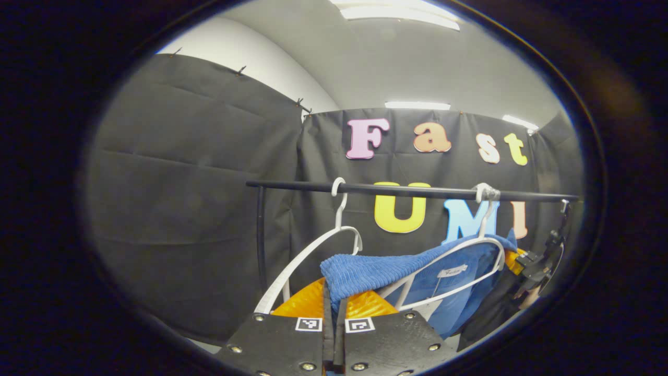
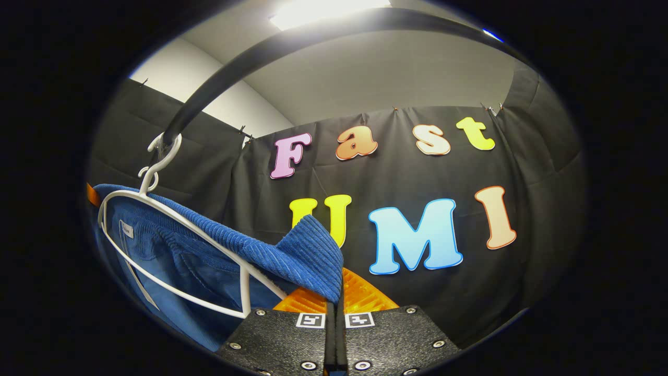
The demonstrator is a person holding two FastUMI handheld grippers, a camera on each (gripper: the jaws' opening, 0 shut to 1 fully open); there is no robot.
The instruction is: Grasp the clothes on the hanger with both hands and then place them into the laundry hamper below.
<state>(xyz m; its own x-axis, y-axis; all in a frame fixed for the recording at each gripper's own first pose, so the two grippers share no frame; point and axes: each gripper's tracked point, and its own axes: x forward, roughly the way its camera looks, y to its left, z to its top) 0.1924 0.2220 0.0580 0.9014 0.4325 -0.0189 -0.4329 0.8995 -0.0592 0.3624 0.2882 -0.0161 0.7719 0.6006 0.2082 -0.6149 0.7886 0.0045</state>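
The blue corduroy garment [image 1: 376, 271] hangs on a white hanger [image 2: 172, 219] from the black rail [image 1: 417, 190]. Both the left gripper [image 1: 334, 318] and right gripper [image 2: 334, 308] appear clenched on its shoulder edges. It is probably soft, light and floppy, so hold it by the thick folds.

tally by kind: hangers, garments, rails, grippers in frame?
White hangers: 2 — one empty, one carrying the blue garment
Blue corduroy garment: 1
Black rail: 1
Grippers: 2 — left gripper, right gripper, each pinching a corner of the garment
Total: 6
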